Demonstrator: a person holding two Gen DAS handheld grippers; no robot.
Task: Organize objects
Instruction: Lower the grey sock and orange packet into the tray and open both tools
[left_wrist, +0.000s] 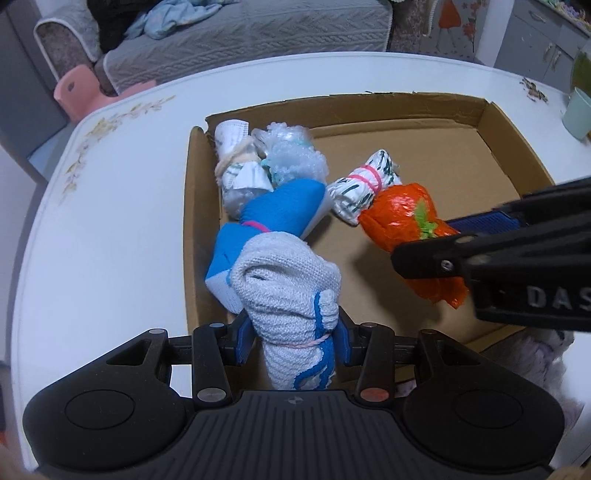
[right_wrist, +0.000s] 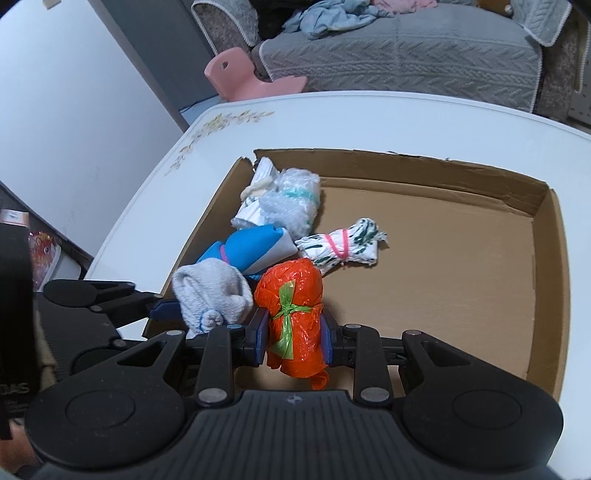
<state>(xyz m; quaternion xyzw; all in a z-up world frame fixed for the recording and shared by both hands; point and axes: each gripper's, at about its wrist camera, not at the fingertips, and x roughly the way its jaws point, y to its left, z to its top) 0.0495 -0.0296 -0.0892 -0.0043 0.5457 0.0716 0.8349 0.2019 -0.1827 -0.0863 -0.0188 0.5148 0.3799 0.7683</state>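
Note:
A shallow cardboard box (left_wrist: 509, 147) (right_wrist: 546, 236) lies on the white table (left_wrist: 110, 206). My left gripper (left_wrist: 293, 341) is shut on a grey knitted bundle (left_wrist: 288, 291) (right_wrist: 210, 291) tied with pink string, held over the box's near left edge. My right gripper (right_wrist: 293, 341) (left_wrist: 439, 240) is shut on an orange plastic bundle (right_wrist: 291, 291) (left_wrist: 399, 214) tied with green, just beside it. Inside the box lie a blue bundle (left_wrist: 280, 210) (right_wrist: 251, 247), a white patterned bundle with a pink band (left_wrist: 362, 188) (right_wrist: 343, 245), a bubble-wrap bundle (left_wrist: 295, 155) (right_wrist: 295, 199) and a white paper roll (left_wrist: 232, 136).
A grey sofa (left_wrist: 258, 37) with clothes and a pink stool (left_wrist: 77, 88) stand beyond the table. A pale green cup (left_wrist: 578, 112) sits at the table's right edge. The box's right half (right_wrist: 443, 258) shows bare cardboard.

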